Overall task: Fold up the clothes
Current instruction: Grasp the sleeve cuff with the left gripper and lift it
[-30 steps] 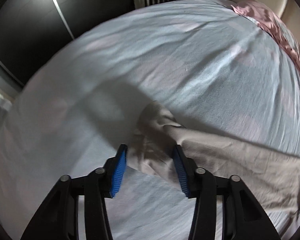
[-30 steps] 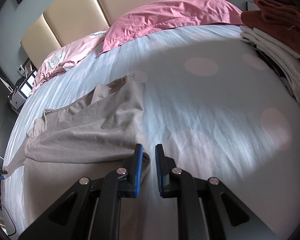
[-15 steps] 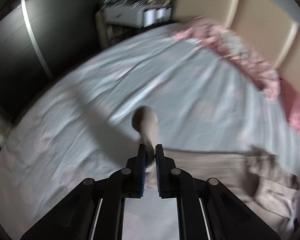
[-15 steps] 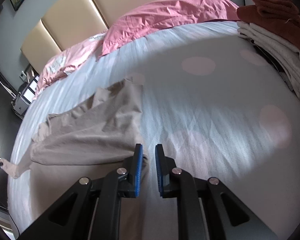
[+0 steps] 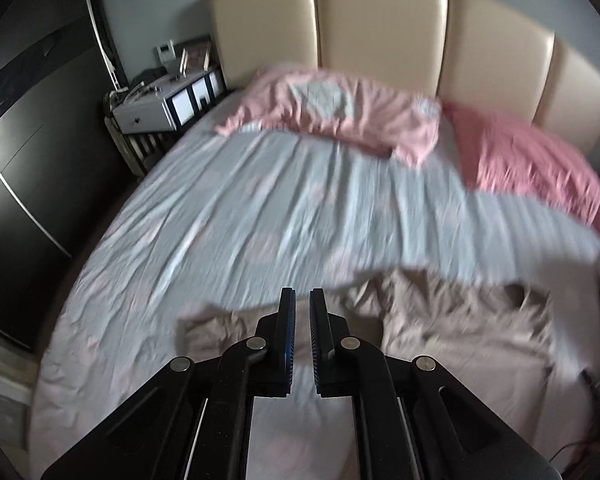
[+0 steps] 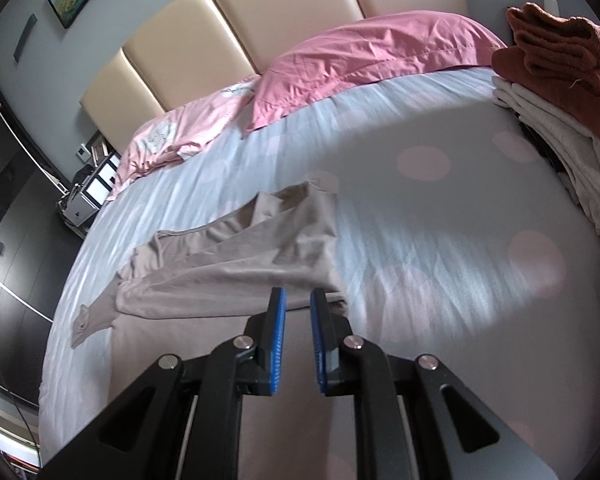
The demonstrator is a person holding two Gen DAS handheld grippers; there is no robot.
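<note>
Both tools have their jaws nearly together: the left tool point(image 5: 302, 300) and right tool point(image 6: 297, 300) each hang over the beige garment point(image 6: 256, 256), whether gripping it I cannot tell; it lies crumpled on the bed point(image 6: 440, 248), below the pink pillows point(image 6: 364, 56).

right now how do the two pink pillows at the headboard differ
The pale pink pillow lies toward the nightstand side of the bed; the deeper pink pillow lies toward the stacked clothes. The pale one looks crumpled and bunched and carries a whitish printed patch; the deeper one is plain and lies smoother and fuller. Both rest against the beige padded headboard on the dotted grey sheet.
</note>
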